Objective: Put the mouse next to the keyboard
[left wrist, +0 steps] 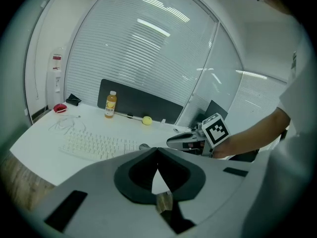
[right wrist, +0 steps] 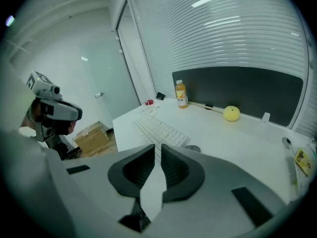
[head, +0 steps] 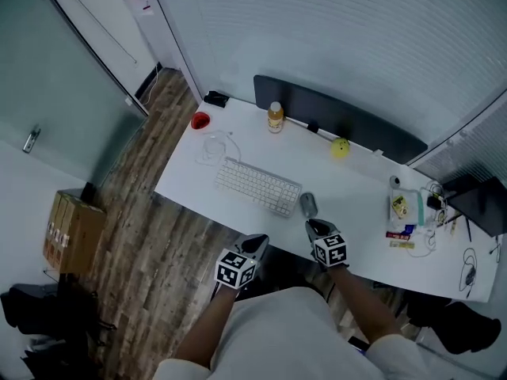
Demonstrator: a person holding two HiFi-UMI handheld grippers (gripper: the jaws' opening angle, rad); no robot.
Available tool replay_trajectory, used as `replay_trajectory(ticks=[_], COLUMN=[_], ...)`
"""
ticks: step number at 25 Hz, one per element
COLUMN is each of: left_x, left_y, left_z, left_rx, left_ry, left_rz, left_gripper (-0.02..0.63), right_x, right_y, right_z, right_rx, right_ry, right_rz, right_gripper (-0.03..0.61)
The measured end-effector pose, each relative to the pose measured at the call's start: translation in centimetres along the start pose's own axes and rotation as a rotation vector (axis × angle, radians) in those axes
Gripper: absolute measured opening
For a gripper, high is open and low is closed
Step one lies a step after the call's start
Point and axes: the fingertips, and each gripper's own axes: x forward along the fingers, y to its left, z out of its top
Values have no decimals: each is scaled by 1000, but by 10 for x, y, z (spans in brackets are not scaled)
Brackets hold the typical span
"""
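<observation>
The mouse (head: 308,205) looks small, grey and round, though it is tiny here. It sits on the white table (head: 348,188), just beside the keyboard (head: 258,186). It is likely light, hard and smooth, so hold its two sides. The left gripper (left wrist: 157,151) and right gripper (right wrist: 157,150) have fingers together, holding nothing.

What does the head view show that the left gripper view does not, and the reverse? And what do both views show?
Only the head view: the cardboard box standing left of the desk, and the packets and cables at the desk's right end.
Only the left gripper view: the left hand-held gripper has its jaws together, with nothing between them.
Both: the white keyboard, the grey mouse beside it, the orange bottle, the yellow ball and the right hand-held gripper.
</observation>
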Motion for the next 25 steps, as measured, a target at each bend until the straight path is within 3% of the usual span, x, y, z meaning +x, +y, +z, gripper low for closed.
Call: replay_trajectory(ticks=[10, 25], left_x=[-44, -76], left_y=[-1, 2], left_z=[-3, -20], left_rx=[9, 73], left_ry=[-50, -39], left_rz=[-66, -151], left_gripper=[17, 17], right_x=[-42, -100], right_y=[36, 69], right_z=[13, -15], right_rx=[-17, 45], right_ry=[-41, -56], right_rz=[-89, -217], right_gripper=[57, 57])
